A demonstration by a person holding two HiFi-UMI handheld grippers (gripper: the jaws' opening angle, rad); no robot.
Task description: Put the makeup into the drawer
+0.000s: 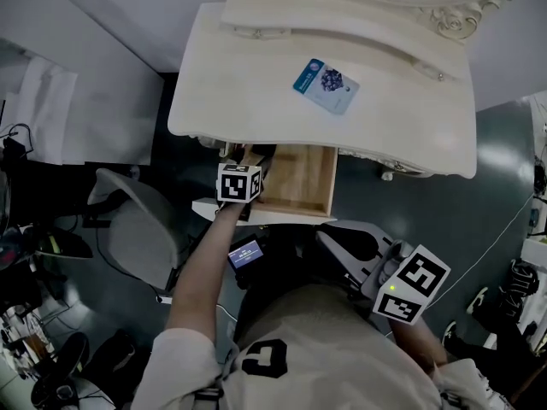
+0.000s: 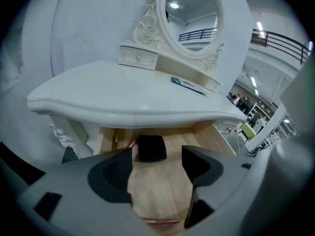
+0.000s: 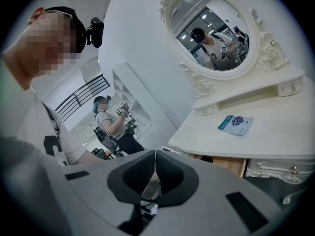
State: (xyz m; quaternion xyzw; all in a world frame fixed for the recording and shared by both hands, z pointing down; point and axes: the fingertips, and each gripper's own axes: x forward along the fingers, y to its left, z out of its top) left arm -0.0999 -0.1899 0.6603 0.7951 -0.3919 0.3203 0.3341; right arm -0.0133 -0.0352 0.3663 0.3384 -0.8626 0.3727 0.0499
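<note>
The white vanity table (image 1: 256, 101) has its wooden drawer (image 1: 299, 182) pulled out below the front edge. A black makeup case (image 2: 150, 147) lies on the drawer floor (image 2: 157, 191), just beyond my left gripper (image 2: 157, 156). That gripper is open, and only bare wood shows between its fingers. In the head view the left gripper (image 1: 248, 167) hangs over the drawer's left side. My right gripper (image 3: 155, 156) is shut on nothing and held low, off to the right (image 1: 338, 244), away from the table. A blue packet (image 1: 326, 84) lies on the tabletop (image 2: 187, 84).
An oval mirror (image 2: 191, 18) with small drawers (image 2: 138, 58) stands at the table's back. A grey chair (image 1: 137, 229) sits on the dark floor to the left. A thin pink item (image 2: 160, 222) shows at the bottom edge between the left jaws. Another person (image 3: 110, 124) stands far off.
</note>
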